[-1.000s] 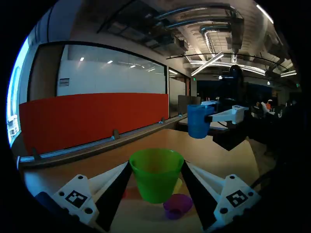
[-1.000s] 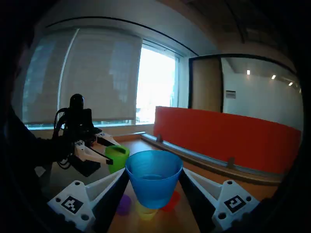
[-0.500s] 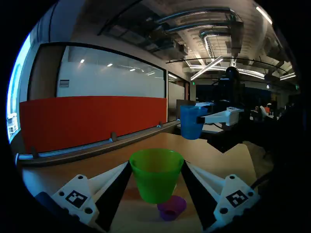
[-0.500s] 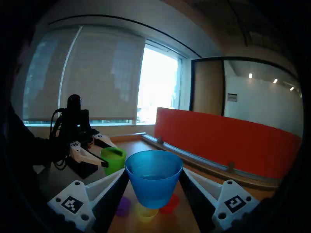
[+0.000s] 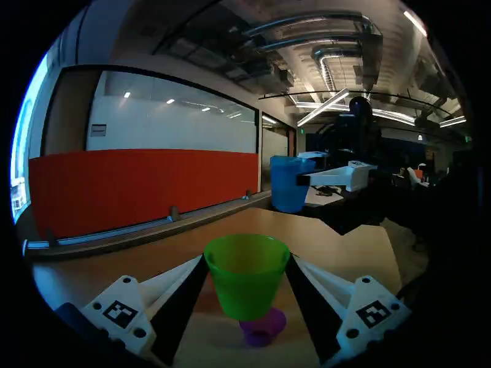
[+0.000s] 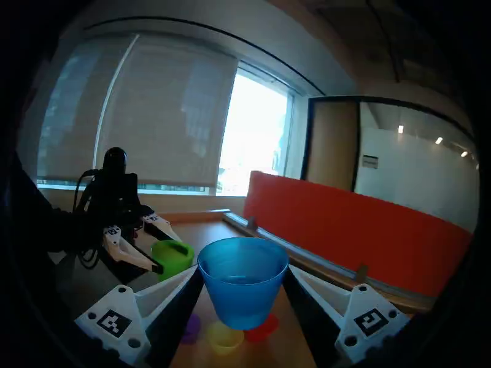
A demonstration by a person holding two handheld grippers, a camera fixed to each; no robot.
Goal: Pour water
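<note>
Above the table (image 5: 344, 245), the right gripper (image 6: 243, 270) clamps both fingers on a blue cup (image 6: 243, 300). The cup is upright and translucent, with a little water (image 6: 242, 279) low inside. Nearby, the left gripper (image 5: 246, 262) grips a green cup (image 5: 247, 288) between its fingers, also upright, rim level. A purple cup (image 5: 262, 326), a yellow cup (image 6: 224, 336) and a red cup (image 6: 262, 326) sit on the table beneath.

You have a tan wooden table (image 5: 344, 242) below you, and on it three small cups stand close together: a purple cup (image 6: 190, 329), a yellow cup (image 6: 223, 338) and a red cup (image 6: 262, 328).
</note>
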